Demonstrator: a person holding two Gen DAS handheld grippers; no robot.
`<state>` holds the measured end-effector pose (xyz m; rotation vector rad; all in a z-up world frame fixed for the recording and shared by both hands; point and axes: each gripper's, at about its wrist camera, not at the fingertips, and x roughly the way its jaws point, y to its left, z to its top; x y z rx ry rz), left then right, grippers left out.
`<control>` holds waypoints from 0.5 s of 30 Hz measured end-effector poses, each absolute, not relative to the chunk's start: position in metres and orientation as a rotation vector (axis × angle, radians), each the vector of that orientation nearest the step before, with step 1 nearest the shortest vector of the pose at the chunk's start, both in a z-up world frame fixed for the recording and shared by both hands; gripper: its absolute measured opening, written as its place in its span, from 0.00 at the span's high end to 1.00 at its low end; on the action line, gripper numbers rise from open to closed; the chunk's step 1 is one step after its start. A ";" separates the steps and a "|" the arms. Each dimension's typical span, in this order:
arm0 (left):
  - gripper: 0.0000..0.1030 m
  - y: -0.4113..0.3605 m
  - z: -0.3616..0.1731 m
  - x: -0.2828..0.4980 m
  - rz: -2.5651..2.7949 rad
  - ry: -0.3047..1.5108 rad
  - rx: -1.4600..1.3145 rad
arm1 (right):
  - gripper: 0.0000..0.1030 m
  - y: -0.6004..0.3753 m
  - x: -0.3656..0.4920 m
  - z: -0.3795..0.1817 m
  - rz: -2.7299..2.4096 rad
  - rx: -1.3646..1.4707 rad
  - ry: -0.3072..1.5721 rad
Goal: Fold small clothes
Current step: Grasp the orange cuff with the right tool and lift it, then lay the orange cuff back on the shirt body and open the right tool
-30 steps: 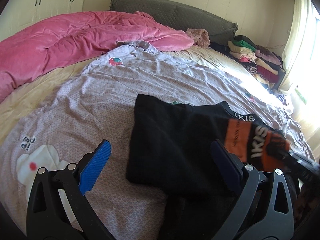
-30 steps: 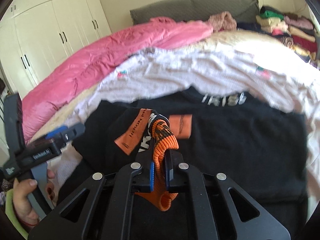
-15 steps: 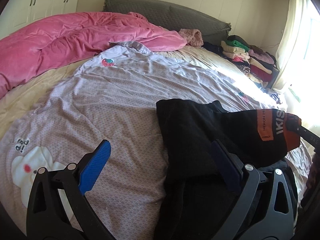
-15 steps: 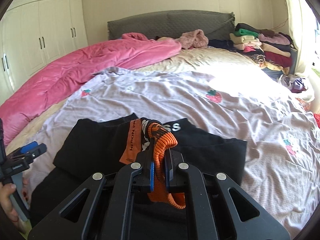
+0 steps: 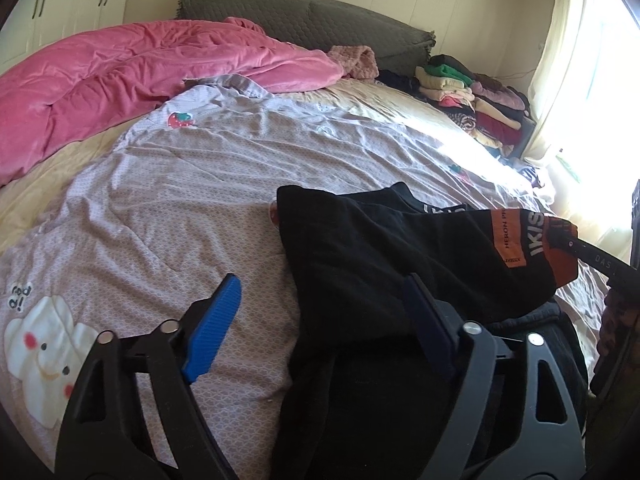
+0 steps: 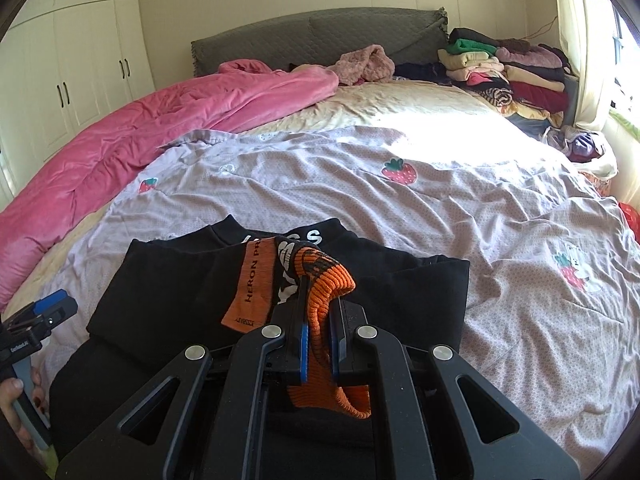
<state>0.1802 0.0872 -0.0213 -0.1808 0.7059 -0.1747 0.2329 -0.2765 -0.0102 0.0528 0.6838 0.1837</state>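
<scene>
- Two grippers are in my views, both of matte black plastic with ribbed blue pads on the fingers.
- My right gripper is clamped tight on the ribbed orange cuff, a thick knit band that bunches above the pads and hangs out in a loop below them.
- That cuff belongs to the black garment, a soft, dull, heavy-looking knit with an orange label strip printed in black letters and white lettering on a black band at its far edge.
- I see the garment lying on the near part of the bed, folded over itself in a rough rectangle, with the cuffed end lifted off it by my right gripper.
- My left gripper has just been narrowing but holds nothing; its right finger sits over the black cloth, its left over the bare sheet, and the pads press on neither.
- Under it all lies the lilac bedsheet, thin, creased, finely patterned, with strawberry and white animal patches.
- Farther back I see a plush pink duvet, a quilted grey headboard and a stack of folded clothes.
</scene>
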 end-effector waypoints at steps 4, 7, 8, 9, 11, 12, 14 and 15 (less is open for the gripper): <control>0.33 0.083 -0.023 0.181 -0.176 0.721 -0.165 | 0.94 -0.279 0.234 -0.013 0.170 0.052 0.691; 0.34 0.090 -0.026 0.183 -0.143 0.737 -0.163 | 0.94 -0.283 0.235 -0.015 0.151 0.059 0.698; 0.35 0.095 -0.029 0.185 -0.127 0.748 -0.175 | 0.94 -0.284 0.236 -0.017 0.142 0.062 0.706; 0.36 0.099 -0.031 0.186 -0.113 0.758 -0.188 | 0.93 -0.285 0.236 -0.020 0.129 0.057 0.716; 0.38 0.107 -0.034 0.188 -0.093 0.769 -0.206 | 0.91 -0.287 0.237 -0.025 0.116 0.068 0.726; 0.38 0.110 -0.035 0.188 -0.084 0.771 -0.214 | 0.91 -0.289 0.237 -0.027 0.105 0.075 0.734; 0.38 0.113 -0.034 0.187 -0.079 0.767 -0.223 | 0.89 -0.292 0.236 -0.030 0.083 0.083 0.740; 0.38 0.112 -0.033 0.186 -0.080 0.764 -0.221 | 0.89 -0.296 0.235 -0.032 0.077 0.099 0.745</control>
